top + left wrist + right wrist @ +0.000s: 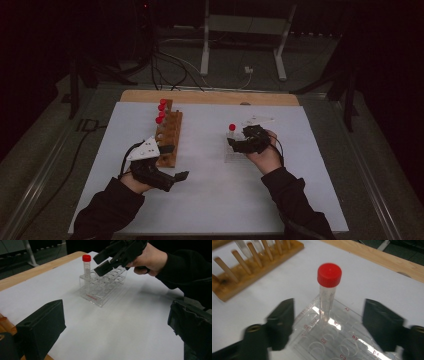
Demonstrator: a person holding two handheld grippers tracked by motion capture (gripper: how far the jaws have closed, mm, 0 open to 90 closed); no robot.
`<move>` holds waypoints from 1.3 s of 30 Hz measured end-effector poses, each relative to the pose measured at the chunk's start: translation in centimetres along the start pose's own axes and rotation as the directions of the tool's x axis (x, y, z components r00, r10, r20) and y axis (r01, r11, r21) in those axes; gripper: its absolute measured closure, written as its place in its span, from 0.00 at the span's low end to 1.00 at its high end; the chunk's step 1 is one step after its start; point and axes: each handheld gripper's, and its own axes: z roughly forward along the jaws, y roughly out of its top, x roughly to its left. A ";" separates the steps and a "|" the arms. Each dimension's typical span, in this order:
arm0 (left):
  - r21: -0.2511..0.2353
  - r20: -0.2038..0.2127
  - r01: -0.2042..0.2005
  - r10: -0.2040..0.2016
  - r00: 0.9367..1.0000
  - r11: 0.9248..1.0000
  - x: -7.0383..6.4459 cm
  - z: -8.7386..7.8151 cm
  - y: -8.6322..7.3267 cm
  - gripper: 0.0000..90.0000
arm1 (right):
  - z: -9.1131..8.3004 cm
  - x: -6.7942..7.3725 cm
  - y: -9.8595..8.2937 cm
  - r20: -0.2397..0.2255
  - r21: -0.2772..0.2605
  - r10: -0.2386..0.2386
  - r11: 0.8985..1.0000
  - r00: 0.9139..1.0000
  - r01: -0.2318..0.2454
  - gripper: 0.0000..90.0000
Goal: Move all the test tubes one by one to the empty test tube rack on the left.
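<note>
A clear plastic tube rack (pixel 234 152) sits right of centre on the white sheet. One red-capped tube (pixel 231 128) stands upright in its far corner hole. My right gripper (pixel 239 144) hovers just above that rack, open and holding nothing. In the right gripper view the tube (pixel 328 287) rises free between and beyond the spread jaws, above the rack (pixel 332 340). A wooden peg rack (pixel 169 137) at the left holds three red-capped tubes (pixel 161 112) at its far end. My left gripper (pixel 175 162) is open and empty at the wooden rack's near end.
The white sheet (pixel 210 190) covers most of a wooden tabletop (pixel 210 96). In the left gripper view the clear rack (pixel 102 288), its tube (pixel 86 267) and the right gripper (pixel 110 258) lie ahead. Cables and a stand's legs are on the floor beyond.
</note>
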 end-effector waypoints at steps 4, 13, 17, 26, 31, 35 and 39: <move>0.001 -0.004 -0.001 0.001 1.000 1.000 0.0 0.1 0.0 0.02 | 0.5 0.0 0.1 -0.002 0.001 -0.012 1.000 1.000 0.012 0.56; 0.002 -0.001 -0.003 0.003 1.000 1.000 0.0 0.0 0.0 0.02 | 1.9 -0.3 0.5 0.000 0.035 -0.007 0.999 1.000 0.007 0.70; 0.003 -0.003 -0.003 0.003 1.000 1.000 0.0 0.0 0.0 0.02 | 2.2 -0.3 0.5 -0.005 0.041 -0.005 0.999 1.000 0.005 0.78; 0.014 0.003 -0.005 0.005 1.000 1.000 -0.1 0.3 -0.1 0.02 | 1.9 -0.1 0.6 -0.018 0.028 -0.001 1.000 1.000 0.002 0.83; 0.016 0.006 -0.003 0.003 1.000 1.000 -0.1 0.3 -0.1 0.02 | 1.4 0.0 0.8 -0.013 0.026 -0.012 1.000 1.000 0.012 0.83; 0.014 0.004 0.000 0.000 1.000 1.000 0.0 0.3 -0.1 0.02 | 0.7 -0.1 1.1 -0.022 0.013 -0.014 1.000 1.000 0.014 0.83; 0.015 0.003 0.004 -0.004 1.000 1.000 0.1 0.3 -0.1 0.02 | -0.3 -0.1 1.5 -0.021 0.004 -0.024 1.000 0.999 0.025 0.83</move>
